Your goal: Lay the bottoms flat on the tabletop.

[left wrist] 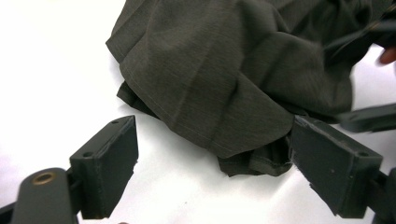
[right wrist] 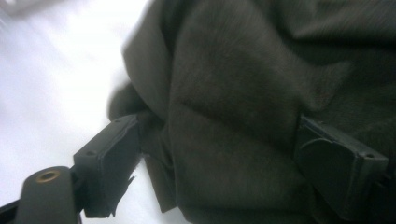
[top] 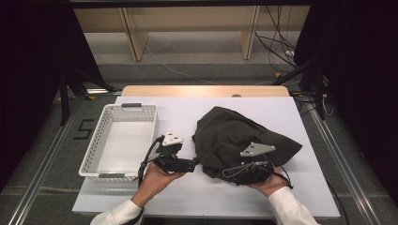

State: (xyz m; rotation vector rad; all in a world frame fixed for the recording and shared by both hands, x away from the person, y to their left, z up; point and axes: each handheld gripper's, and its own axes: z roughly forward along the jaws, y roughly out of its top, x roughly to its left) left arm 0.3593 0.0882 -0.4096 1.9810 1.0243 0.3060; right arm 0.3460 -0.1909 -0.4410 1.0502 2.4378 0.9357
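At the work table, I hold a black two-jaw claw in each hand over a crumpled dark olive-grey cloth garment (top: 237,140) that lies heaped on the white sheet covering the table (top: 206,197), right of centre and well apart from the basket. My left claw (top: 193,164) rests low on the sheet just beside the garment's near left edge; its jaws stand released and wide, and in the left gripper view a rounded fold and hem of the fabric (left wrist: 224,93) reach in between them, though I cannot be sure the right-hand pad touches cloth. My right claw (right wrist: 219,163) is pushed in at the garment's near side, also released, its pads set wide with thick folds of fabric lying between them but not clenched on anything I can make out. The white perforated plastic basket (top: 91,154) sits at the left of the table with nothing in it. By my reading, the work is at an early stage: the garment is bunched and unfolded, neither claw has a firm hold on it, and gripping, tidying and stowing it in the basket all appear to lie ahead.
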